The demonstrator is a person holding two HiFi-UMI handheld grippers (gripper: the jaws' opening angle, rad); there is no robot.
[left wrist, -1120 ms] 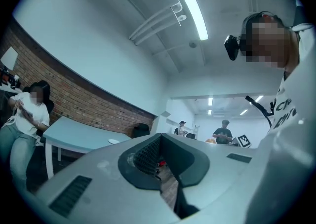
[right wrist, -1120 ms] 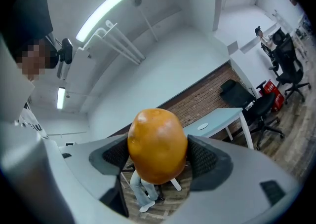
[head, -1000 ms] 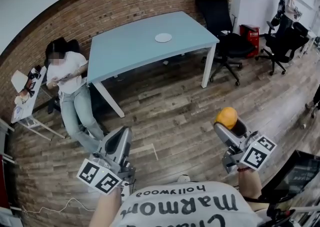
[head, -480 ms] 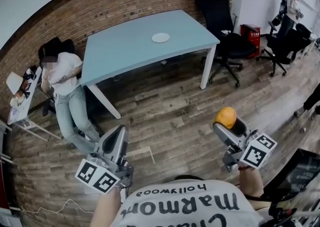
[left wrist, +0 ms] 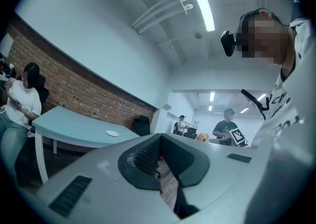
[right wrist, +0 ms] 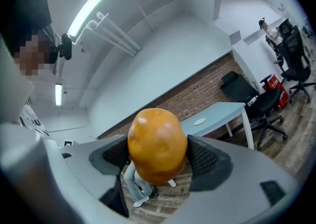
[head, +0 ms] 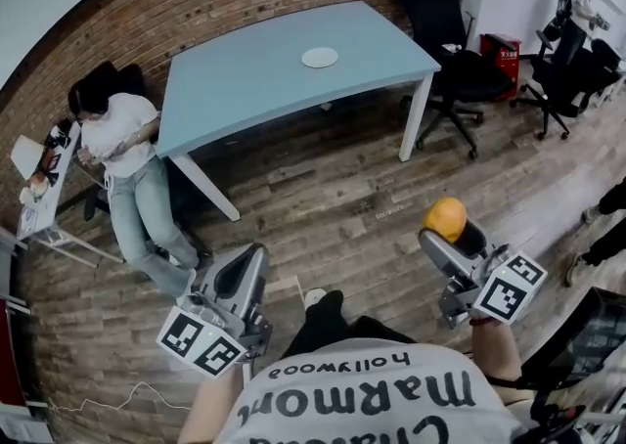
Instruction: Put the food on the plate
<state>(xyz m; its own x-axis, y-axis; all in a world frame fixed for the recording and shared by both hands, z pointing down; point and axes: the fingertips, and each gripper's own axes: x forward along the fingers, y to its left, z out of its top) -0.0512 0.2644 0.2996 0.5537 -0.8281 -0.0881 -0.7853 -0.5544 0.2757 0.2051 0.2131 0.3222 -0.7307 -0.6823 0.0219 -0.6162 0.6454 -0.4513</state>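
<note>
Right gripper point(head: 451, 238): clamped on orange food point(head: 444, 219), over floor point(head: 333, 198), well apart from desk point(head: 245, 90) | Left gripper point(head: 241, 278): jaws seemingly together, nothing between | Plate point(head: 320, 58): bare, desk's right half.

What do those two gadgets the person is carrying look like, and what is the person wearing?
Both the left gripper and the right gripper are smooth pale grey shells ending in two blunt jaws lined with dark ribbed pads. Each carries a white cube printed with black square markers. The person wears a white shirt with black lettering.
</note>
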